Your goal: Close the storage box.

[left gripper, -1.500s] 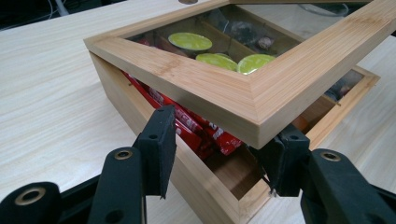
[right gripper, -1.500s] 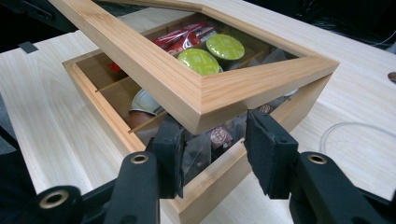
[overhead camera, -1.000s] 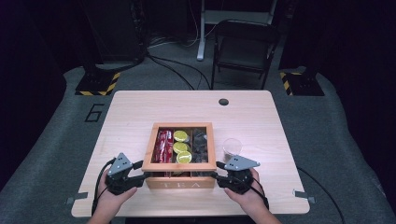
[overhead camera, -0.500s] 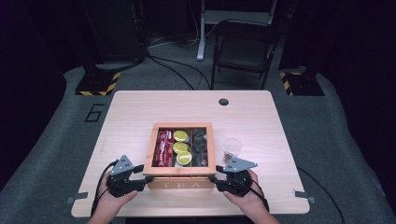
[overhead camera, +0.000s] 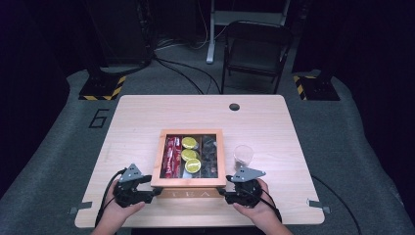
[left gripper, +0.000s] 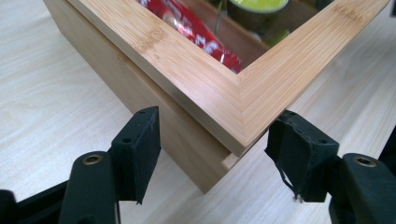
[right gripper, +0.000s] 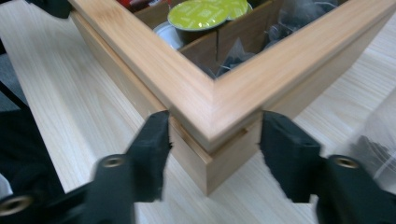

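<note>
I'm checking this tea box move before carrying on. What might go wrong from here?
Both grippers' jaws have just been opening around the tea box's near corners, so the left gripper and right gripper no longer clamp it; lifting now would slip. The plastic cup stands close beside the box and may tip if the box shifts.

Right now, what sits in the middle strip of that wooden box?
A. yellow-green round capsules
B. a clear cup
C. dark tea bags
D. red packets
A: in the high view the wooden box shows three yellow-green round capsules lined up in its middle strip, with red packets in the strip at left and dark tea bags at right.
</note>
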`<state>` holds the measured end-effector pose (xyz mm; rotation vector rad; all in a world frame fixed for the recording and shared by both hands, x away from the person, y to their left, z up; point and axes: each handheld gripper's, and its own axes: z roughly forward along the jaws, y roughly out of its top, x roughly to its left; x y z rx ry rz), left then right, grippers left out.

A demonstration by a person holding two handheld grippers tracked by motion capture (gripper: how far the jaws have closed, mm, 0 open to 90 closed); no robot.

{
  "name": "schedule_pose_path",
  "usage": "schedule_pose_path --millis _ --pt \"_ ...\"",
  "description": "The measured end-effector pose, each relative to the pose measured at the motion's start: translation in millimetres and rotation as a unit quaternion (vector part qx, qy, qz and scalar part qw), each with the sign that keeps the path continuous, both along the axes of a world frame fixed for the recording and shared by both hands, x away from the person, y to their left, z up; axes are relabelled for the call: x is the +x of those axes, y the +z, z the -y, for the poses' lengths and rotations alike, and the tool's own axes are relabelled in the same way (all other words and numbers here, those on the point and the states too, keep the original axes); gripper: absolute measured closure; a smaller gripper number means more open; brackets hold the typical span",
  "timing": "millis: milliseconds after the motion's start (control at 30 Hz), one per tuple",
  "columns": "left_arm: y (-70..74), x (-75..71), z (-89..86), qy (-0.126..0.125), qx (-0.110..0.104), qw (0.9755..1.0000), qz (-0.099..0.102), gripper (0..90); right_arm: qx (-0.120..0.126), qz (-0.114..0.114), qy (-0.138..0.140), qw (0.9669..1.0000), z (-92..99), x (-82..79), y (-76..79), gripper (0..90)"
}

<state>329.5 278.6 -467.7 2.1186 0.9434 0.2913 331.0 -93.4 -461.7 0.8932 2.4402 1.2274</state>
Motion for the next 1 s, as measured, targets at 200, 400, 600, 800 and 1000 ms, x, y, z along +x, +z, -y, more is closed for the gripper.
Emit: schedule_pose_path --millis 200,400,600,800,1000 --pt "3.4 -1.8 1.9 -0.007 -0.016 0.9998 0.009 27.0 0.015 0.004 -0.007 0.9999 1.8 -0.3 2.5 37.7" --pt "8.8 -1.3 -3.6 0.012 -0.030 0.9992 0.024 27.1 0.020 0.008 -0.006 0.9997 2.9 0.7 5.4 38.5" --pt "13.4 0.9 -11.6 0.024 -0.044 0.9983 0.032 27.5 0.039 0.016 -0.017 0.9990 10.9 3.1 13.8 40.9" --pt "15.5 4.9 -22.6 0.043 -0.056 0.9970 0.033 28.8 0.048 0.025 -0.037 0.9979 22.5 7.0 17.7 42.0" --pt "14.9 9.6 -30.6 0.061 -0.064 0.9954 0.035 30.5 0.051 0.029 -0.054 0.9968 31.6 9.1 18.7 43.2"
